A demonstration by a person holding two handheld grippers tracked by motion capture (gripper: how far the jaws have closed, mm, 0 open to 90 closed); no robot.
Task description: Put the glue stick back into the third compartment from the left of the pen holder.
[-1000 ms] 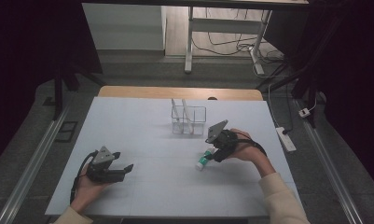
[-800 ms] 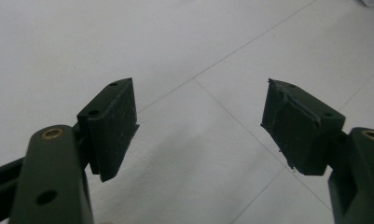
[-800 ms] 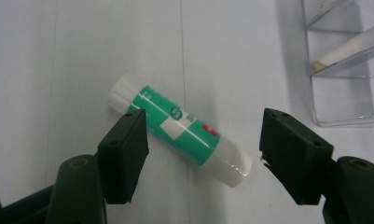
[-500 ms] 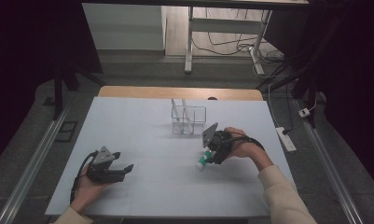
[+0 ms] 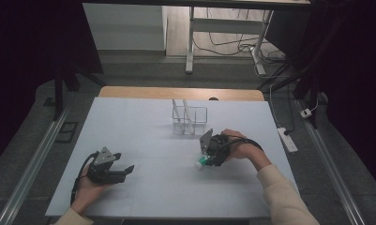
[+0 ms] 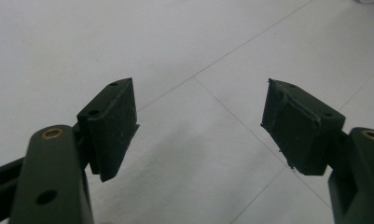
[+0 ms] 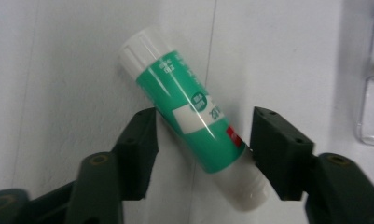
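Glue stick (image 7: 194,125) bracketed, not yet gripped.
Right gripper (image 7: 201,140) jaws apart around it on the table (image 5: 143,122); closing and lifting remain. Left gripper (image 6: 198,126) jaws apart, empty.

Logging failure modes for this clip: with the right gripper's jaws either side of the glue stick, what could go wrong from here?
The glue stick lies slanted across the right gripper, whose jaws stand open beside it; closing could catch it off-axis, so it may twist or roll away. The clear organizer stands close beyond the right gripper, so a lift could perhaps clip it. The left gripper, open over bare table, cannot steady anything.
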